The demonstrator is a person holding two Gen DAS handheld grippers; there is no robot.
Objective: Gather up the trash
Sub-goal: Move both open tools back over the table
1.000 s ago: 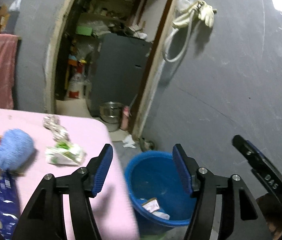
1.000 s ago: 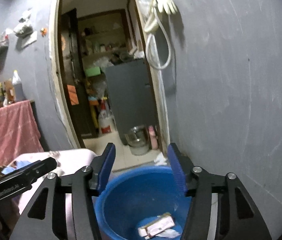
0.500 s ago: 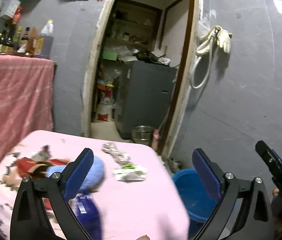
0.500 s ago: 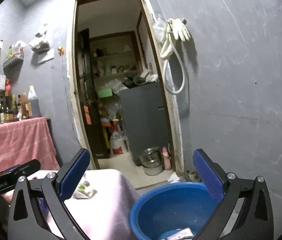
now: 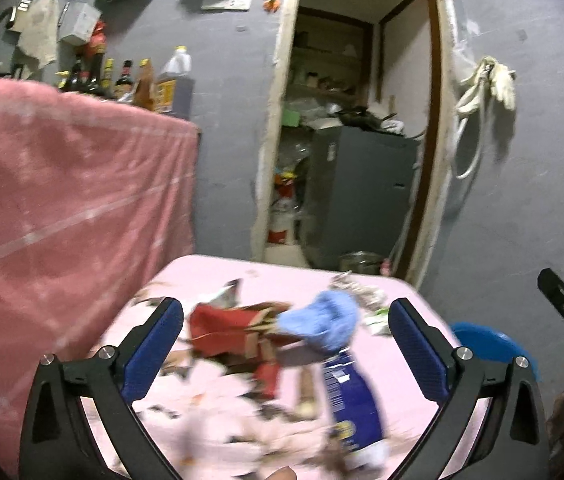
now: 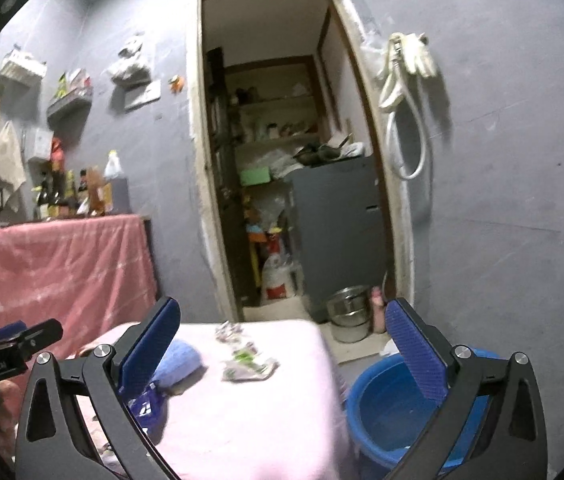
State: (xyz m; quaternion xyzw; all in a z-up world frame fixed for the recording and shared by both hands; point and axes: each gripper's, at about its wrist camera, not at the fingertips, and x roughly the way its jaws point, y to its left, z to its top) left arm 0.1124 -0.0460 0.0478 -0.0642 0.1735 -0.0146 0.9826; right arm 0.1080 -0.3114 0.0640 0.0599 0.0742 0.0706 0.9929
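Left gripper (image 5: 286,344) held over littered pink table (image 5: 398,364), jaws just spread wide, nothing gripped. Right gripper (image 6: 282,344) likewise, tub (image 6: 382,408) beside table.

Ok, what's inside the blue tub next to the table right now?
In the right wrist view the blue tub shows mostly bare blue wall; a pale scrap sits at the bottom edge. The right gripper, jaws open, hides the tub's right side and floor.

Lying scattered across the pink table (image 5: 394,364): red wrapper (image 5: 226,326), blue packet (image 5: 352,396), crumpled wrappers (image 6: 248,368) nearing its far edge, blue bucket (image 6: 382,412) standing beside.
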